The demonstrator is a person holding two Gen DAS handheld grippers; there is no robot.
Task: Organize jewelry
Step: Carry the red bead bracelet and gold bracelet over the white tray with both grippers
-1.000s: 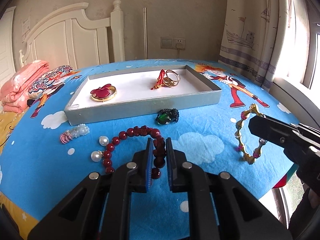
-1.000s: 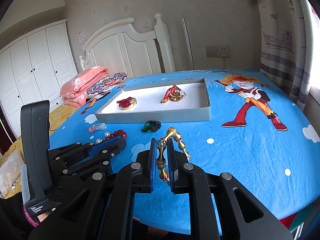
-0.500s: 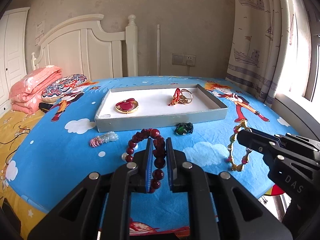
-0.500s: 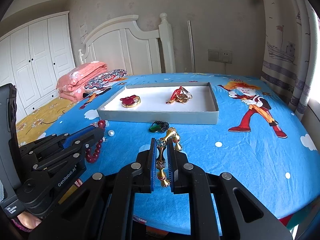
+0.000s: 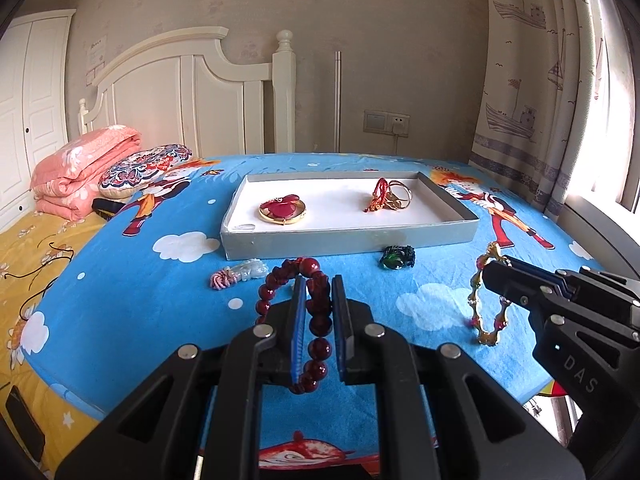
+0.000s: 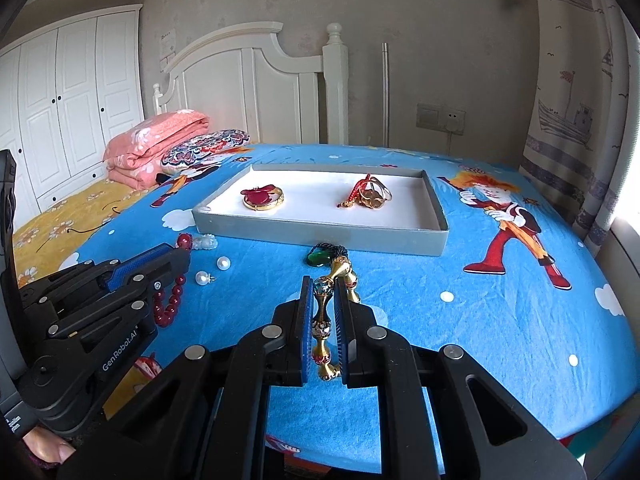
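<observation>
Since a second ago both bracelets have come up off the bedspread: the left gripper (image 5: 317, 320) is clamped on the red bead bracelet (image 5: 318, 322) and the right gripper (image 6: 324, 324) on the gold bracelet (image 6: 323, 320), each dangling between its jaws, with the tray (image 5: 352, 236) ahead, indicating delivery comes next.

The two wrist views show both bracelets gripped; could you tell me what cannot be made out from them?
- Red bead bracelet, left wrist view: its lower loop hides behind the left gripper.
- Gold bracelet, right wrist view: its far side sits behind the right gripper.
- Items in the tray: too small to identify.
</observation>
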